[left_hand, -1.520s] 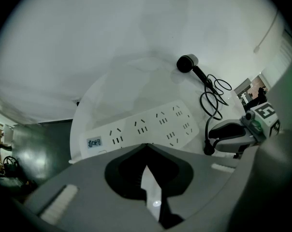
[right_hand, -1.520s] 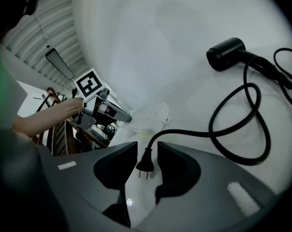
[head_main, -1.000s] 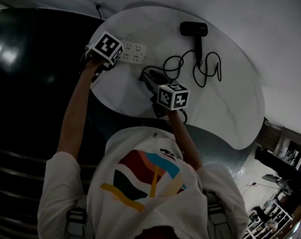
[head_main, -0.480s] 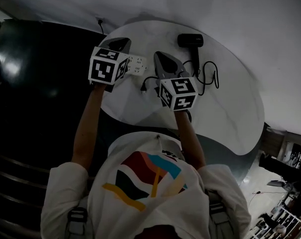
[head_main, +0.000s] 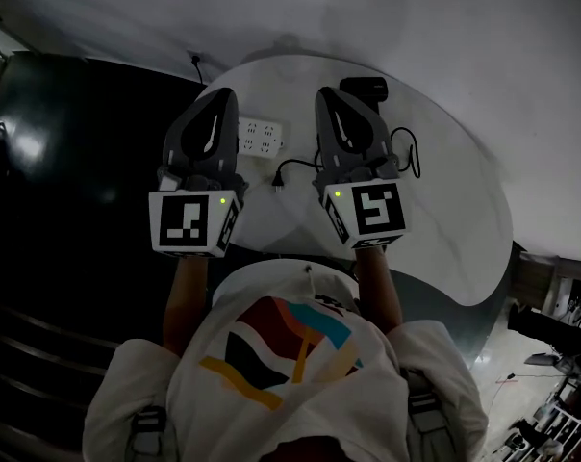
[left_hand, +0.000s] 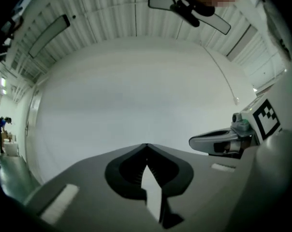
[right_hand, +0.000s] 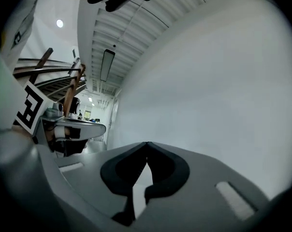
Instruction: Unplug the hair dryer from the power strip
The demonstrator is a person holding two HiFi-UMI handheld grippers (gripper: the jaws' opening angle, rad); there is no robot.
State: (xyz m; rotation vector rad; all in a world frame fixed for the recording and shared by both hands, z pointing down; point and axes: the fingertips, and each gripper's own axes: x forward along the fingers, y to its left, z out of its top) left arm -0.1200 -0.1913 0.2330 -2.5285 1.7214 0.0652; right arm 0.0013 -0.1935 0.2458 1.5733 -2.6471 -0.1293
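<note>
The white power strip (head_main: 258,138) lies on the round white table (head_main: 444,210), its sockets showing no plug. The dryer's black plug (head_main: 279,183) rests loose on the tabletop just right of the strip, and its cord (head_main: 407,152) loops away to the black hair dryer (head_main: 366,89), which is partly hidden behind my right gripper. My left gripper (head_main: 219,92) and right gripper (head_main: 330,91) are held high above the table, side by side and pointing level at a white wall. Both are shut with nothing between the jaws (left_hand: 145,145) (right_hand: 147,143).
A dark glossy floor (head_main: 69,162) borders the table on the left. A thin black cable (head_main: 195,63) runs off the table's far edge. A staircase (right_hand: 64,81) shows far left in the right gripper view. The person's torso fills the bottom of the head view.
Both grippers have risen off the table toward the camera and swung from pointing down to level. The plug stays lying on the table beside the strip.
</note>
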